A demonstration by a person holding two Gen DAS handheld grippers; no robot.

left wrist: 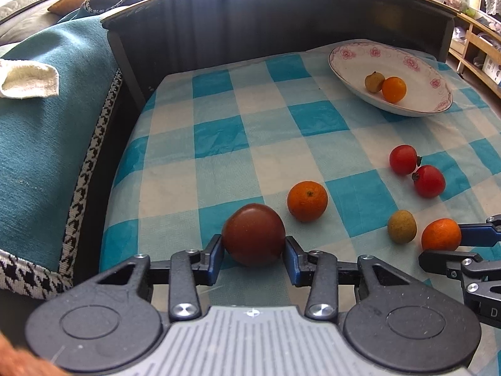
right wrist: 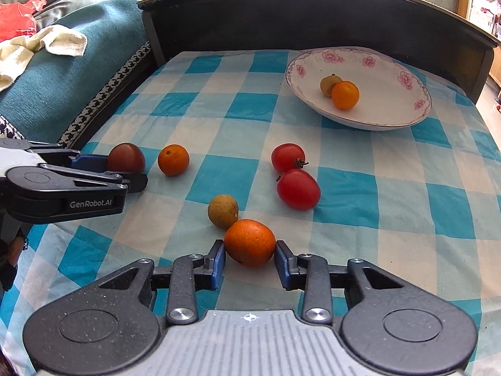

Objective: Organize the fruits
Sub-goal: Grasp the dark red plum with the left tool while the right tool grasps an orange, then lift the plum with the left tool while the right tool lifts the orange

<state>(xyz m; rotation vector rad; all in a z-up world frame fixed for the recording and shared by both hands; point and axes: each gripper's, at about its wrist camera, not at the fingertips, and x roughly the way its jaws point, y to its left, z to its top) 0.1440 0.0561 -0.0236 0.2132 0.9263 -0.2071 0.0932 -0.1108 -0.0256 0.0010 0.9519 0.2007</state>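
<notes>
My left gripper (left wrist: pixel 254 252) is shut on a dark red plum (left wrist: pixel 253 234) that rests on the checked cloth; it also shows in the right wrist view (right wrist: pixel 126 157). My right gripper (right wrist: pixel 250 258) is shut on an orange (right wrist: pixel 250 242) on the cloth, also visible in the left wrist view (left wrist: pixel 441 234). A white floral plate (right wrist: pixel 391 116) at the back right holds a small orange (right wrist: pixel 345 95) and a brownish-green fruit (right wrist: pixel 328 84). Loose on the cloth lie another orange (right wrist: pixel 173 159), two red tomatoes (right wrist: pixel 287 157) (right wrist: pixel 298 189) and a brownish-green fruit (right wrist: pixel 223 211).
A dark raised board (right wrist: pixel 281 15) runs along the back of the table. A teal blanket (left wrist: pixel 47 125) with a white towel (left wrist: pixel 29 78) lies to the left. Shelves (left wrist: pixel 476 47) stand at the far right.
</notes>
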